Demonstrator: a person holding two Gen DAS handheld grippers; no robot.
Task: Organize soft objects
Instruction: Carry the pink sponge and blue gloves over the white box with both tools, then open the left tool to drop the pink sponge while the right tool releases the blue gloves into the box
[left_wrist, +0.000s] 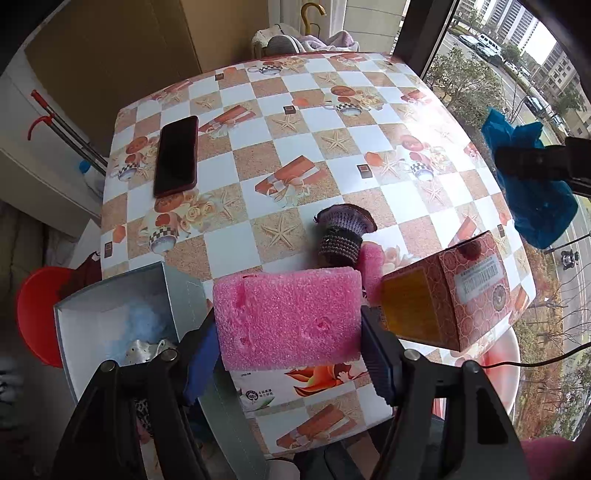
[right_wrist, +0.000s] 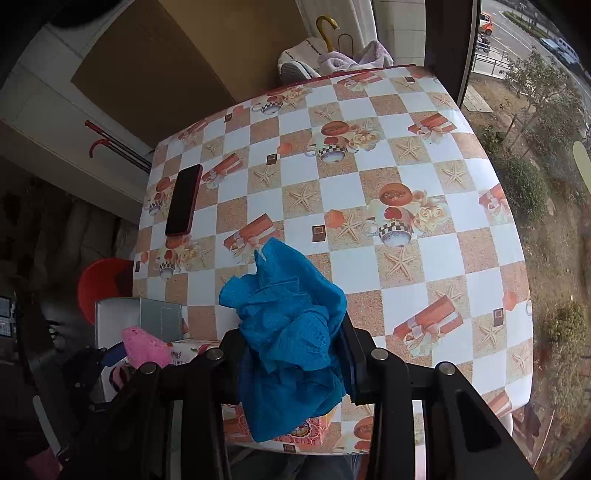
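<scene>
I am looking at a home, likely a flat several floors up. The worktop (left_wrist: 332, 122) wears a checked oilcloth printed with starfish, teacups and gift boxes. A phone (left_wrist: 175, 157) lies on it. Behind it I see an umbrella handle (left_wrist: 314, 11) and piled laundry (right_wrist: 354, 55); the window (left_wrist: 517, 55) overlooks a street with parked cars.

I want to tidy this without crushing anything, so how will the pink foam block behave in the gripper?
The pink foam block probably gives under pressure: dents already mark its face. It looks light for its size, hanging level between the left gripper pads. Its rough, porous surface likely resists slipping.
</scene>
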